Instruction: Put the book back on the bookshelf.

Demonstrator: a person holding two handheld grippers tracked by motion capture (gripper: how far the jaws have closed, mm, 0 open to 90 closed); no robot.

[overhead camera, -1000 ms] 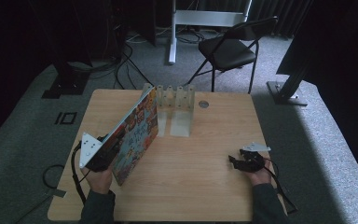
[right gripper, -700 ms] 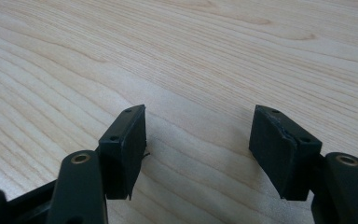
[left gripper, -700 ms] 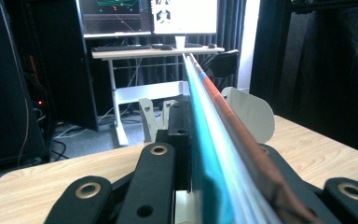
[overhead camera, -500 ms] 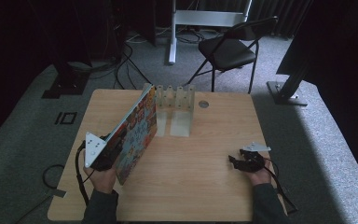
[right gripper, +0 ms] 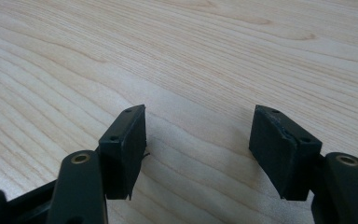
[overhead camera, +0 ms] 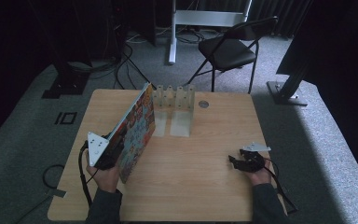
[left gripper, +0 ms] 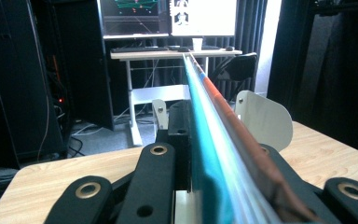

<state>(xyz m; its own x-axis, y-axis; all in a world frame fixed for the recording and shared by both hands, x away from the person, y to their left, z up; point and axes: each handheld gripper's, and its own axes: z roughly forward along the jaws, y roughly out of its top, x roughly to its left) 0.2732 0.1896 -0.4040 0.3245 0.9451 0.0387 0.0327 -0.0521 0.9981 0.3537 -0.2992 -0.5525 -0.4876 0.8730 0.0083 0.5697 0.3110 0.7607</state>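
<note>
Book held on edge over the table's left side

The table [overhead camera: 205, 186] carries a colourful book [overhead camera: 135, 130], upright, long axis running toward the clear rack [overhead camera: 173, 99]. The left gripper [overhead camera: 103, 154] clamps its near end; the right gripper [overhead camera: 238, 162] rests low, jaws apart, empty.

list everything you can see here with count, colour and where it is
book: 1, colourful cover, held on edge over the table's left half
rack: 1, pale see-through, far middle of the table
table: 1, light wood, centre
folding chair: 1, black, beyond the table
desk: 1, white, monitors on it, background
left tool: 1, black, shut on the book's near edge
right tool: 1, black, open, resting at the table's right
</note>
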